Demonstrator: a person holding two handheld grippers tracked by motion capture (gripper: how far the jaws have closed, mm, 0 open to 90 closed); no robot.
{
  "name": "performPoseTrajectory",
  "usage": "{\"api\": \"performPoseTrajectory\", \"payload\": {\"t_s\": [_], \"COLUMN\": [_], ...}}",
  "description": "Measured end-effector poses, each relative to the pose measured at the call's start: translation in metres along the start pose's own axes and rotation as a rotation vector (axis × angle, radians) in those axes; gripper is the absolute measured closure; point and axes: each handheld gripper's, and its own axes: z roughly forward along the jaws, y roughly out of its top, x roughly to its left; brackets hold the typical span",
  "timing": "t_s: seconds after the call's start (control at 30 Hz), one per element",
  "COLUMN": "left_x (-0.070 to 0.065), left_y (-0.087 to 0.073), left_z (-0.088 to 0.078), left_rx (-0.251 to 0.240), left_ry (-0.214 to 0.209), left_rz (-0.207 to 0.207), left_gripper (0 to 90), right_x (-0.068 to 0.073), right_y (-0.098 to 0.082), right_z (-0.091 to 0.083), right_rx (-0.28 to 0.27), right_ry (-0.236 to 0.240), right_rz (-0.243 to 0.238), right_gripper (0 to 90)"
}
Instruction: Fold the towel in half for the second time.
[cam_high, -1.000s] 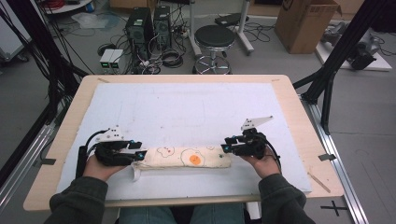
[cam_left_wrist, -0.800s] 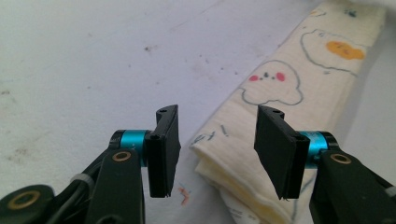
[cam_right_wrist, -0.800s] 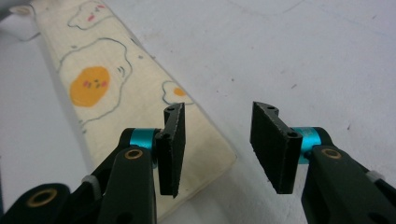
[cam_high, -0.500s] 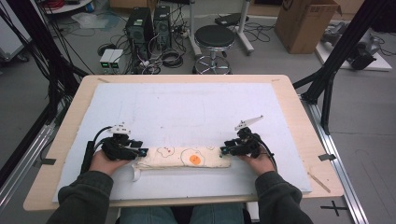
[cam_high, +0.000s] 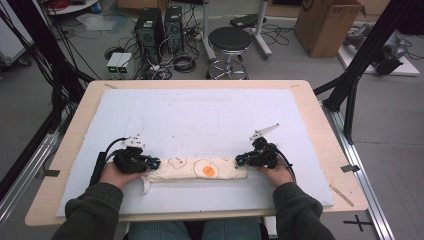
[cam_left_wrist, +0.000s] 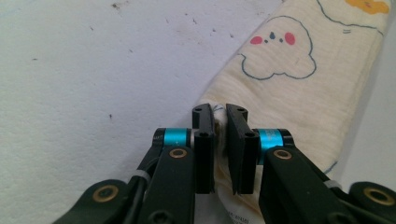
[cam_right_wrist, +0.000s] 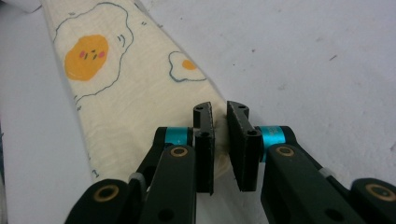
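A cream cloth printed with fried eggs and a cloud is folded into a long strip near the table's front edge. My left gripper pinches its left end; its jaws have just been closing and now press a fold of the cloth between them. My right gripper pinches the right end the same way; its jaws too have just closed on a corner of the cloth. In the left gripper view my left gripper holds the fabric edge. In the right gripper view my right gripper grips the corner.
A pale blue mat covers most of the wooden table. Beyond the far edge are a black stool, computer towers with cables, and a cardboard box. Black frame posts stand at both sides.
Both hands sank slightly toward the cloth's ends. Each gripper's jaws closed on its end of the strip, which has stayed flat in place.
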Motion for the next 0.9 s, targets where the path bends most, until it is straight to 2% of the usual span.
{"api": "performPoseTrajectory", "payload": {"t_s": [0.1,0.37,0.63,0.9], "left_x": [-0.001,-0.004,-0.003,0.009], "left_y": [0.001,0.005,0.011,0.016], "left_z": [-0.002,-0.008,-0.010,-0.004], "left_rx": [-0.013,-0.067,-0.088,-0.118], "left_ry": [0.015,0.051,0.073,0.119], "left_rz": [0.014,0.021,0.032,-0.013], "left_gripper": [83.4,83.9,84.0,83.9], "right_x": [0.002,0.006,0.003,-0.007], "right_y": [0.001,0.009,0.016,0.030], "right_z": [-0.003,-0.013,-0.019,-0.018], "right_rx": [-0.009,-0.025,-0.038,-0.043], "right_ry": [-0.009,-0.040,-0.067,-0.094], "right_rz": [-0.009,-0.035,-0.045,-0.034], "right_gripper": [82.5,82.7,82.6,82.6]}}
